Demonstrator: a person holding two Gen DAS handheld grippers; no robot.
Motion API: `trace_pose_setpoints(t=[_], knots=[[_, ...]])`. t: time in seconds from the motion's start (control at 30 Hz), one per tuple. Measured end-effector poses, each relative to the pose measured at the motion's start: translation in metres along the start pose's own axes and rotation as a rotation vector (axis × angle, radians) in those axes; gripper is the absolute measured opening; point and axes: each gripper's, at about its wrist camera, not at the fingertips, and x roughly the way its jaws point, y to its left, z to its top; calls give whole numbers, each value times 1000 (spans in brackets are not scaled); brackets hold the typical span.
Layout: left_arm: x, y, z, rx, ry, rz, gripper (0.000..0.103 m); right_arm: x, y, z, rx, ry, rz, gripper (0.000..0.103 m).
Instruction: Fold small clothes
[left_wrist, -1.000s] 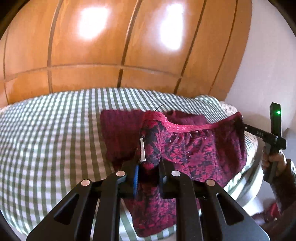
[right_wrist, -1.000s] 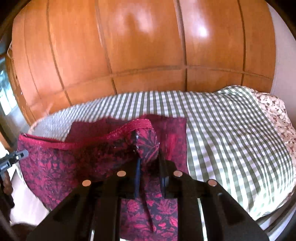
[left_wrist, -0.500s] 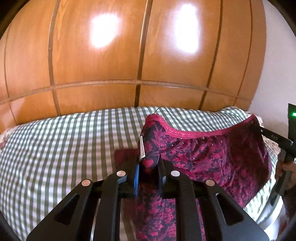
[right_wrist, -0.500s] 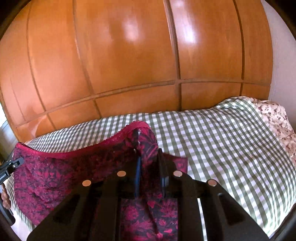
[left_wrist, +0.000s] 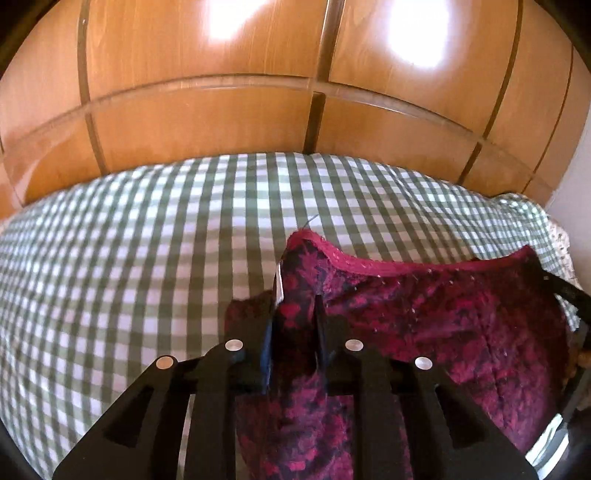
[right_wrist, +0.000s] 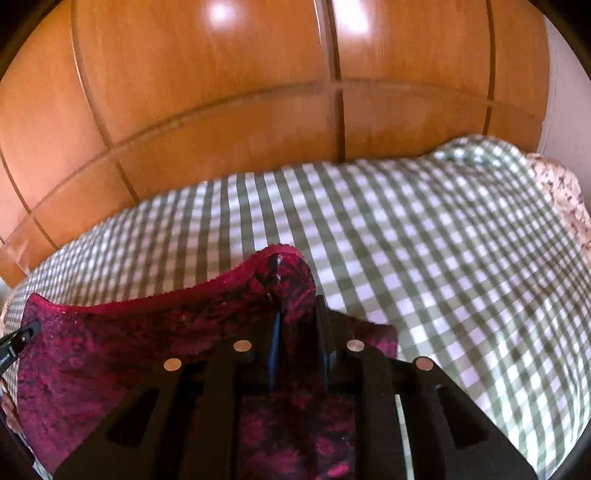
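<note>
A dark red floral garment (left_wrist: 424, 314) with a pink waistband hangs stretched between my two grippers over the checked bed. My left gripper (left_wrist: 297, 306) holds its left waistband corner, beside a small white label (left_wrist: 279, 280). Its jaws are opening, and the cloth still fills the gap between them. In the right wrist view the garment (right_wrist: 129, 339) spreads to the left. My right gripper (right_wrist: 297, 310) has the other corner between its fingers, and its jaws are opening too. The lower part of the cloth lies on the bed under both grippers.
The bed cover (left_wrist: 147, 258) is green-and-white gingham and runs up to a glossy wooden panelled wall (left_wrist: 221, 92). A floral sheet (right_wrist: 554, 184) shows at the bed's right edge, next to a white wall. A hand is partly visible at the far right of the left wrist view.
Both grippers have carried the garment forward over the bed towards the wooden panels and lower. The fingers of each stand slightly wider apart than before.
</note>
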Motion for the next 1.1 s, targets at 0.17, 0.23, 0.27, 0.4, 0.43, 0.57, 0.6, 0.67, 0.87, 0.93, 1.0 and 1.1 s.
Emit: trace_pose_setpoints(t=[0.17, 0.23, 0.27, 0.4, 0.43, 0.57, 0.6, 0.67, 0.87, 0.93, 1.0, 1.1], knots=[[-30, 21, -24, -80, 0, -114, 49, -23, -11, -5, 19, -33, 36, 50], [-42, 26, -40, -100, 11, -158, 49, -37, -18, -13, 27, -44, 59, 55], [-51, 30, -55, -104, 21, -186, 49, -43, -21, -17, 27, -43, 68, 55], [-74, 36, -102, -124, 53, -264, 49, -74, -46, -56, 60, -24, 111, 61], [-78, 37, -114, -134, 62, -283, 49, -79, -51, -63, 68, -19, 117, 61], [-88, 36, -146, -170, 80, -346, 49, -101, -77, -111, 117, 27, 169, 64], [-87, 35, -153, -182, 80, -353, 49, -104, -80, -124, 123, 44, 176, 64], [-82, 33, -160, -211, 96, -379, 46, -105, -82, -141, 138, 67, 182, 63], [-84, 26, -159, -220, 104, -374, 11, -113, -71, -153, 136, 70, 196, 14], [-94, 29, -157, -212, 90, -385, 10, -125, -68, -150, 128, 58, 220, 13], [-106, 30, -159, -209, 84, -403, 10, -136, -67, -149, 125, 57, 243, 12], [-128, 35, -171, -199, 82, -425, 10, -158, -66, -156, 99, 75, 280, 12]])
